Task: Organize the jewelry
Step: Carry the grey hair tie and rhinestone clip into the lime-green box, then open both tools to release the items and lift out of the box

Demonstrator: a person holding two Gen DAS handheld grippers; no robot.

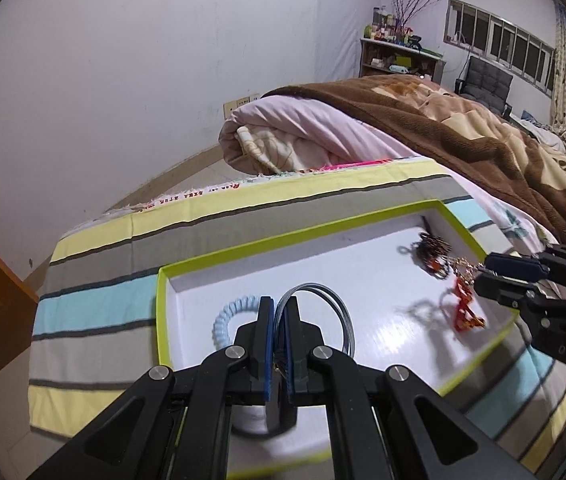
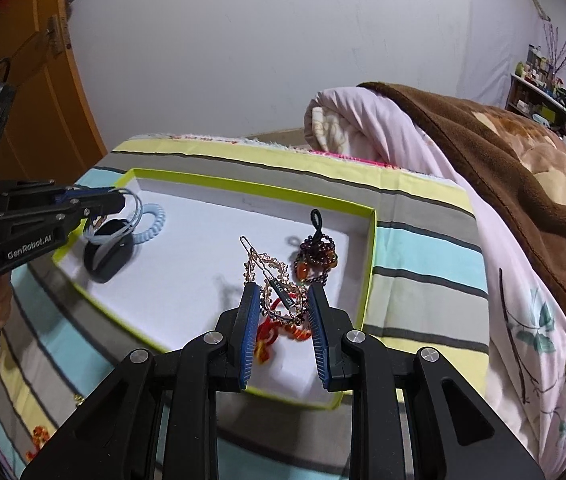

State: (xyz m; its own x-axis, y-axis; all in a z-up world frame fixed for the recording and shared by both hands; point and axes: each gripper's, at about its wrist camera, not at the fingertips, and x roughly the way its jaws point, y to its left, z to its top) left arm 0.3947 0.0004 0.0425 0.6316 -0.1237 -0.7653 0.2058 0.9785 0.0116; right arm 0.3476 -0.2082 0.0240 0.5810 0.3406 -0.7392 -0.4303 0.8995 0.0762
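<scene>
Left gripper (image 1: 279, 308): jaws pinched tight on grey hoops (image 1: 333, 312), loops bulging out to the right of the pads. Right gripper (image 2: 283, 300): jaws half apart, a beaded clip (image 2: 267, 272) lodged between the pads with red charm (image 2: 279, 330) dangling under it; held, judging by the left view, where clip and charm hang off the tip above their shadow.

Below both: white tray (image 2: 211, 184) with lime rim, on striped sheet (image 2: 423, 240). Already inside: blue coil (image 2: 153, 224) and black band (image 2: 107, 256) at the left end under the hoops, dark bead tie (image 2: 317, 252) near the right wall. More orange pieces (image 2: 39, 446) waiting outside on the sheet, lower left.

Risks:
- Thin hoops gripped by the edge only; likely to pivot or slip free if swung.
- Hoops dropped here liable to land across coil and band, tangling.
- Clip caught loosely; charm swinging, apt to snag the bead tie or drag over the rim.
- Charm hanging close to the near rim; early release could spill it onto the sheet.
- Tray light, on soft bedding; a nudge could shift or tip it.
</scene>
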